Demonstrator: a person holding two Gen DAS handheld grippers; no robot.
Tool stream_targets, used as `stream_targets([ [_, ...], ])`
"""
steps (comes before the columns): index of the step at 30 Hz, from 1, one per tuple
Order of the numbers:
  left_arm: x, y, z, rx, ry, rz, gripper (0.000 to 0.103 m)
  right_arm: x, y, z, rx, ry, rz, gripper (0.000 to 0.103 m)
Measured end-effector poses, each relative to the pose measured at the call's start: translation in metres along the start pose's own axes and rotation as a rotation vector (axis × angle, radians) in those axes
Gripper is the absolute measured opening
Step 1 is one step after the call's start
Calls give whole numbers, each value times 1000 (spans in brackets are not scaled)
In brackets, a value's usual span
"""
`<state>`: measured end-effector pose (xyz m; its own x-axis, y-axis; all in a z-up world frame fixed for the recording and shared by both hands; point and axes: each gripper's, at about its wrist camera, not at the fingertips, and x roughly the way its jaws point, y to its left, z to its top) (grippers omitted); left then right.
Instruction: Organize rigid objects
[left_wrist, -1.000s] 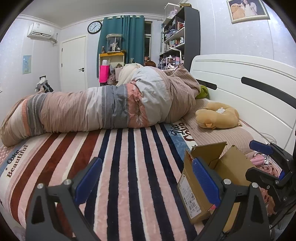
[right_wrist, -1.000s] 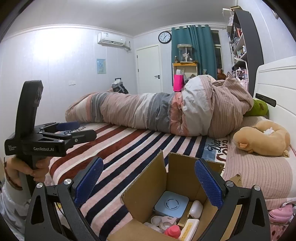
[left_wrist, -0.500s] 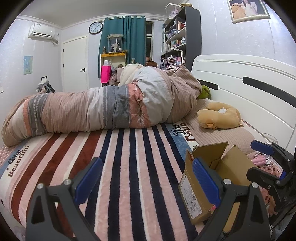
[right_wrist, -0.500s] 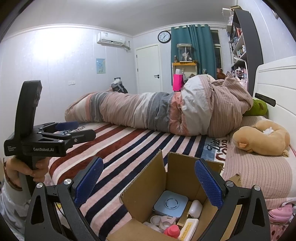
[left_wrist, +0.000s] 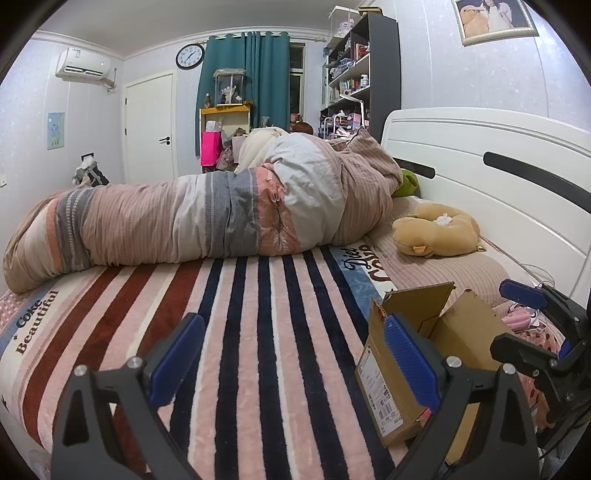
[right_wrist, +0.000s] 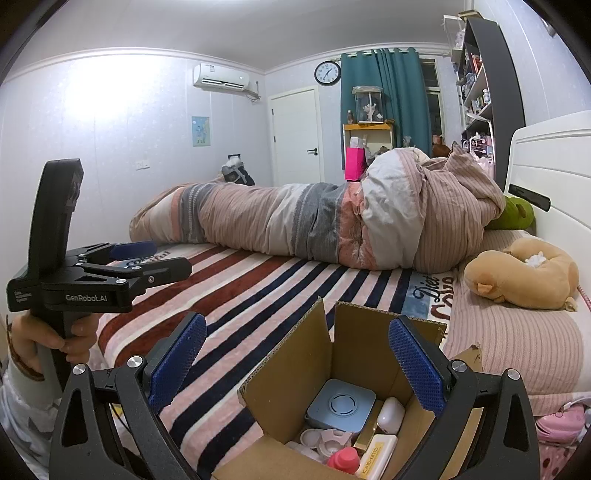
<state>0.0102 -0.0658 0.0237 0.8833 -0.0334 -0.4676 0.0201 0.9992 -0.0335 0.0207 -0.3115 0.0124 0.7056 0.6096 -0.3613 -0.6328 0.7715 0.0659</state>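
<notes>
An open cardboard box (right_wrist: 295, 373) sits on the striped blanket; it also shows in the left wrist view (left_wrist: 384, 376). Inside it lie a blue-grey square device (right_wrist: 341, 404), a white earbud case (right_wrist: 390, 413), a cream packet (right_wrist: 373, 456), a red cap (right_wrist: 343, 460) and pale pink round cases (right_wrist: 325, 439). My right gripper (right_wrist: 295, 365) is open and empty, hovering above the box. My left gripper (left_wrist: 291, 358) is open and empty over the blanket, left of the box; it shows from the side in the right wrist view (right_wrist: 155, 258).
A rolled striped duvet (left_wrist: 207, 218) lies across the bed's far side. A tan plush toy (left_wrist: 436, 230) rests on the pillow by the white headboard (left_wrist: 498, 177). Pink items (left_wrist: 521, 317) lie right of the box. The striped blanket (left_wrist: 240, 332) spreads left of the box.
Both grippers have stayed open and almost still. The left wrist view has shifted slightly; the box and its contents have not moved.
</notes>
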Motion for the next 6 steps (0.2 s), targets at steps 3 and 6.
stream_targets([
  [3,-1,-1,0,-5,-1,-2,97,0,0,0,0,2,0,99],
  [6,-1,-1,0,-5,-3,-3,97,0,-1,1,0,2,3,99],
])
